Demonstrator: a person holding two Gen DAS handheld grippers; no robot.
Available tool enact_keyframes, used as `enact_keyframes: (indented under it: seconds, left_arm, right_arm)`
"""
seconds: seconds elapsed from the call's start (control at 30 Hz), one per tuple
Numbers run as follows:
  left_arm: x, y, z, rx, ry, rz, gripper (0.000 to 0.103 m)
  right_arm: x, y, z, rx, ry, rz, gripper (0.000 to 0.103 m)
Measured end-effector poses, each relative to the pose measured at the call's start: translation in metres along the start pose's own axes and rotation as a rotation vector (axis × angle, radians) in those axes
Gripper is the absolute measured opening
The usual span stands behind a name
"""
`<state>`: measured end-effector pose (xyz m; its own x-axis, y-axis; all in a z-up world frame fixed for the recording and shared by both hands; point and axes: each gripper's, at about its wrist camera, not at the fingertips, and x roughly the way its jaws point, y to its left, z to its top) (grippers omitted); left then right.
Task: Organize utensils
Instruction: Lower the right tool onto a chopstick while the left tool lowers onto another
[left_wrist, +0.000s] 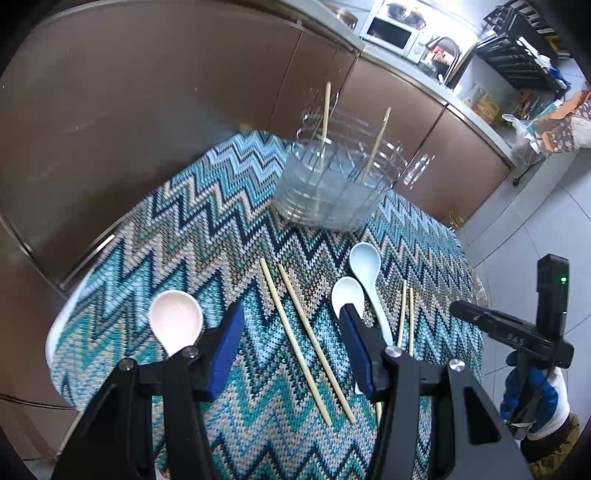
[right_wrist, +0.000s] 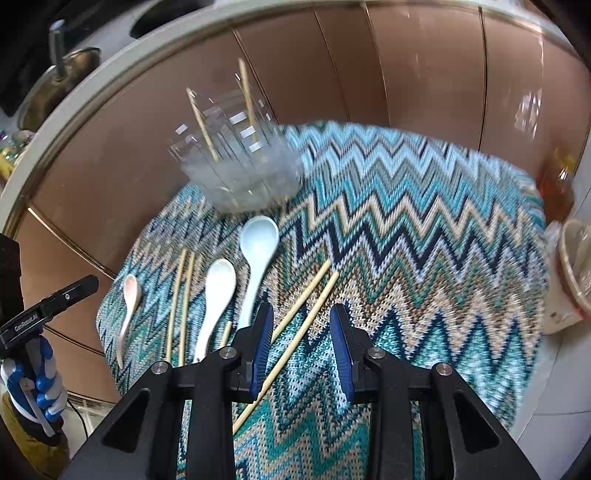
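Two tongs: left tongs (left_wrist: 291, 347) gape over a chopstick pair (left_wrist: 306, 339), nothing gripped; right tongs (right_wrist: 302, 347) open, empty, beside another pair (right_wrist: 295, 332).
Holder: clear organizer (left_wrist: 332, 184) at the tabletop's (left_wrist: 207, 206) far side, two chopsticks inside.
Advice: straddle one stick squarely, then close.

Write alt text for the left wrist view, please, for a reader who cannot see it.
The open left gripper hangs over two chopsticks on a zigzag cloth, with a pink spoon to its left and white and blue spoons to its right. Behind stands a clear holder with two chopsticks.
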<state>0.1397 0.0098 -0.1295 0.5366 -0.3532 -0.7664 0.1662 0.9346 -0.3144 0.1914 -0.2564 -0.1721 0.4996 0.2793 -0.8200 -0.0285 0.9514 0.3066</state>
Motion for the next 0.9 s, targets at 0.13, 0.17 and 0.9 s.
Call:
enact_keyframes:
  seconds: [0.13, 0.17, 0.9]
  left_arm:
    - [0.019, 0.0, 0.005, -0.014, 0.034, 0.005, 0.051]
    - [0.021, 0.001, 0.005, -0.018, 0.04, 0.006, 0.051]
    - [0.114, 0.017, 0.031, -0.123, 0.267, 0.066, 0.022]
  right_arm:
    - [0.026, -0.006, 0.007, 0.011, 0.059, 0.0, 0.027]
    - [0.028, -0.006, 0.008, 0.01, 0.065, -0.002, 0.027]
    - [0.078, -0.016, 0.024, -0.007, 0.185, -0.048, 0.023]
